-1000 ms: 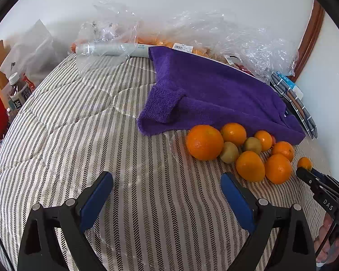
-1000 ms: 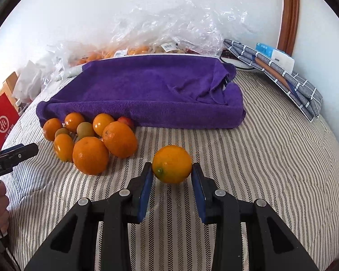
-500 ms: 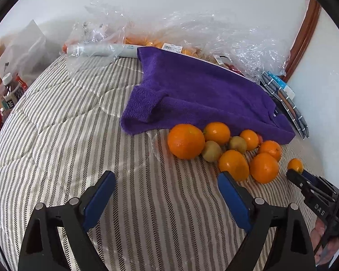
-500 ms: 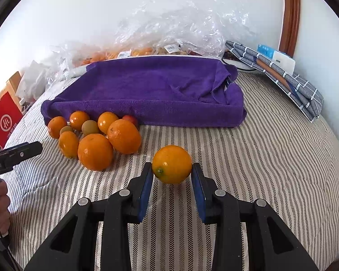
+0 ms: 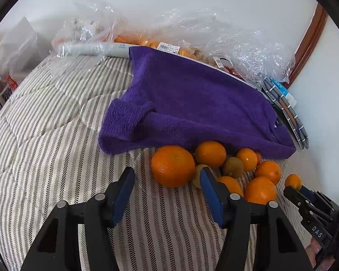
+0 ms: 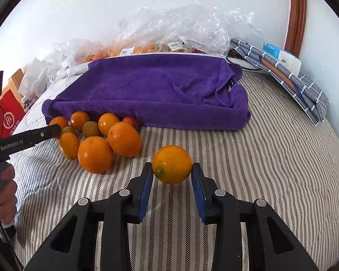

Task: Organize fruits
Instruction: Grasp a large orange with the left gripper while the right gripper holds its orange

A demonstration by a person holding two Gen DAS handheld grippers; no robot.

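A pile of oranges and brownish-green kiwis [image 5: 232,167] lies on the striped bed against a purple towel [image 5: 192,103]. In the left wrist view my left gripper [image 5: 167,170] is closing. The biggest orange [image 5: 173,166] sits at its fingertips, and the blue pads [image 5: 122,194] stand clear of it on both sides. My right gripper [image 6: 172,171] is shut on a single orange [image 6: 171,163], held just above the bed to the right of the pile [image 6: 95,135]. One left finger [image 6: 43,134] reaches over the pile's left side.
Crinkled clear plastic bags [image 5: 214,36] with packed fruit lie behind the towel by the wall. A folded grey checked cloth [image 6: 289,83] leans at the right. A red bag [image 6: 9,117] stands off the bed's left. A hand [image 6: 4,185] grips the left handle.
The left gripper has moved in toward the fruit pile and its jaws have narrowed a lot, so the biggest orange now sits at its fingertips. The right gripper still holds its orange in place.
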